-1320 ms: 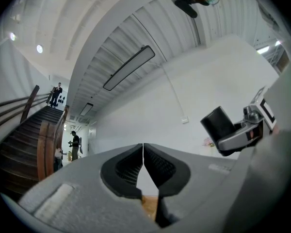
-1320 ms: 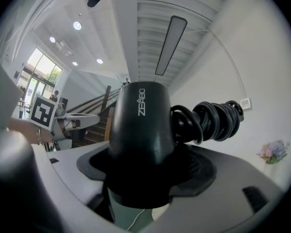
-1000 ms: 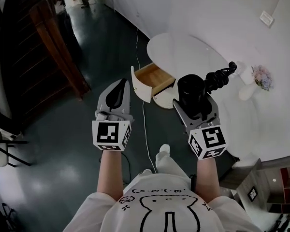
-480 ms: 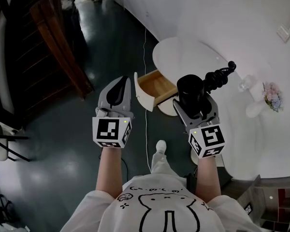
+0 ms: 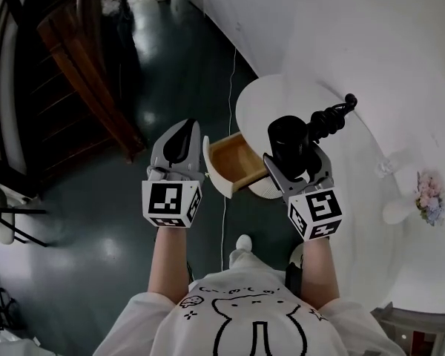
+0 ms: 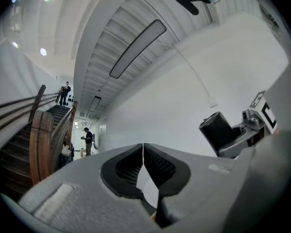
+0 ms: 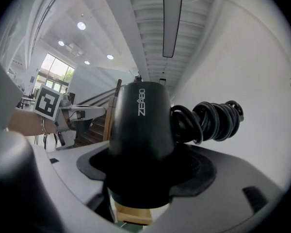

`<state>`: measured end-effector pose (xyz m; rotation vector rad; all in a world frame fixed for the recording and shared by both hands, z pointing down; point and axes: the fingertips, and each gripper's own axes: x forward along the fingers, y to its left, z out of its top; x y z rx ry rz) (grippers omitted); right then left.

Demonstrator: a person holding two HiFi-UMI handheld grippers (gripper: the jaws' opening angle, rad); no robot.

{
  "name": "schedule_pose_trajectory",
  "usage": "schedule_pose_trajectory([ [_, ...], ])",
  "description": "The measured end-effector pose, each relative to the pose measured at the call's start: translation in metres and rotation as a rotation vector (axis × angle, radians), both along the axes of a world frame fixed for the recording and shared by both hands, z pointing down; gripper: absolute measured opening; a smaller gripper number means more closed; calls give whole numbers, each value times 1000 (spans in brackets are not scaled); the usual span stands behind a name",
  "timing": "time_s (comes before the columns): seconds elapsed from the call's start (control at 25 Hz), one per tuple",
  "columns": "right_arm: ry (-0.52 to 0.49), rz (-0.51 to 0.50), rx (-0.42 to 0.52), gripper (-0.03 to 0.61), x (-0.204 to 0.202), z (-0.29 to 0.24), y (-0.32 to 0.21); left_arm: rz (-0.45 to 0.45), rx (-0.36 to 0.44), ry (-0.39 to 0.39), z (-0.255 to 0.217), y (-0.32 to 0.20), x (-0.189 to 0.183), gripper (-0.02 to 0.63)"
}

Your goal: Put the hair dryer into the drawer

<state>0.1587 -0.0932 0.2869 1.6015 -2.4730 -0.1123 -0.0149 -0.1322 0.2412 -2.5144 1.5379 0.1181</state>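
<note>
Hair dryer [image 5: 288, 136] near the open drawer [image 5: 236, 160]
The hair dryer is pinched in the right claw [image 5: 292, 154], its base hidden; the left claw [image 5: 183, 127] is pressed together. The drawer, partly under the bench [image 5: 282, 95], is seen nearer than before

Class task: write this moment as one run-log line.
right tongs: shut on hair dryer | left tongs: shut, empty | drawer: open

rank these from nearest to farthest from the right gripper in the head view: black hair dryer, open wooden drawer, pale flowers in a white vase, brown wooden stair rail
1. black hair dryer, clamped in the right gripper itself
2. open wooden drawer, just to its left
3. pale flowers in a white vase, at the far right edge
4. brown wooden stair rail, upper left
</note>
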Motion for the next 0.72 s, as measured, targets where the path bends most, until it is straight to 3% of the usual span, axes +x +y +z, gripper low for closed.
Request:
schedule_pose_trajectory([
  [0.36,-24,-106,-14,345,17,15,-92,-101,-13,-2,14,-72,13,15],
  [0.72,26,-223,-76,345,-9,46,-133,-170,-98,0,51,-105,-2,16],
])
